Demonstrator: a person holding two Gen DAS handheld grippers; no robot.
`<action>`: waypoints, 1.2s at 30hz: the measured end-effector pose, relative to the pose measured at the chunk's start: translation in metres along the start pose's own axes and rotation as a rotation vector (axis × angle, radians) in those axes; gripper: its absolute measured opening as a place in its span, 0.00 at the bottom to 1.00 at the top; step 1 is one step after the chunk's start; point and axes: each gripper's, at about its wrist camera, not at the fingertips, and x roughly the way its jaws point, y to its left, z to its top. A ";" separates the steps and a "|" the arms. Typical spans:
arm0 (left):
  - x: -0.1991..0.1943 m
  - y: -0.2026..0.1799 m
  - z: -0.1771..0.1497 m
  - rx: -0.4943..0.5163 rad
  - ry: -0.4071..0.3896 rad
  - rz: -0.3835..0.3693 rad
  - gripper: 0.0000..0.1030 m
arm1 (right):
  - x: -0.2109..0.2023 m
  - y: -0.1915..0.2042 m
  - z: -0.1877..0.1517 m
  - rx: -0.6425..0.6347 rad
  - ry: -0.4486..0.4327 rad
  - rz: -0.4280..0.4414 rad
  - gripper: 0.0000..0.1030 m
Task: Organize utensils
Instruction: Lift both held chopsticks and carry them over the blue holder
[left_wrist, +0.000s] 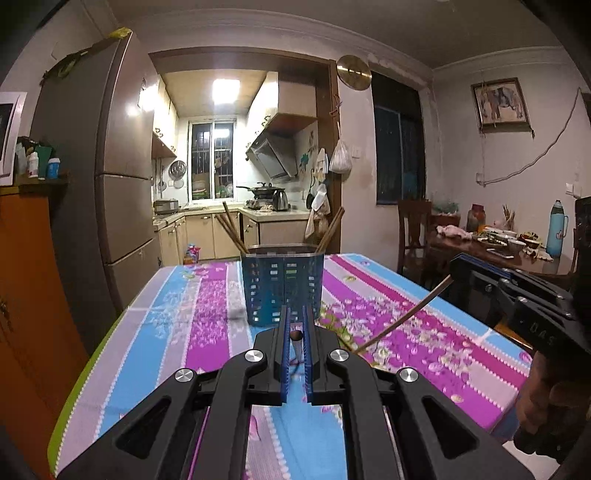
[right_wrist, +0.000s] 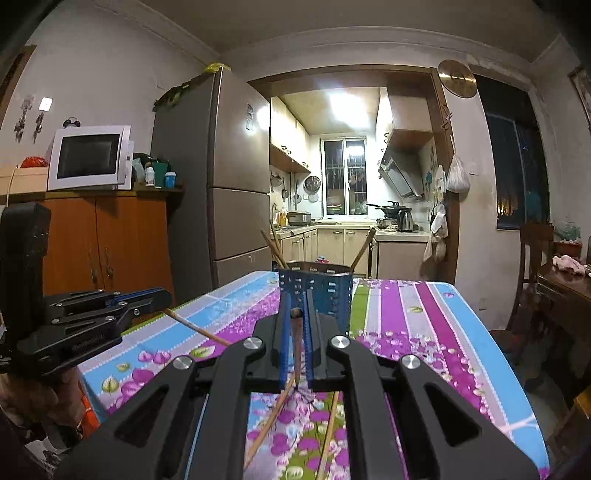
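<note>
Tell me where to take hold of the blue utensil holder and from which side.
Probably pinch the near wall of the blue utensil holder at its rim, mid-span, coming from above. It stands upright and open-topped, and the chopsticks in it lean out at both ends, leaving the middle free.

Only the embossed letters "DAS" can be read, on the black plastic right gripper (left_wrist: 461, 275) body.

We noted a blue perforated holder (left_wrist: 282, 286) holding brown chopsticks (left_wrist: 231, 227), on a tablecloth (left_wrist: 207, 306) striped magenta, light blue and grey with floral print. The gripper pads (left_wrist: 283, 354) were blue, on black bodies.
</note>
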 end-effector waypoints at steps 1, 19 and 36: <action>0.001 0.001 0.004 0.001 -0.007 -0.002 0.07 | 0.002 -0.001 0.002 0.000 -0.002 0.000 0.05; 0.017 -0.001 0.051 0.025 -0.005 0.000 0.07 | 0.029 -0.014 0.032 0.018 -0.022 0.032 0.05; 0.040 -0.008 0.073 0.095 0.031 0.193 0.07 | 0.042 -0.006 0.052 -0.015 -0.007 0.055 0.05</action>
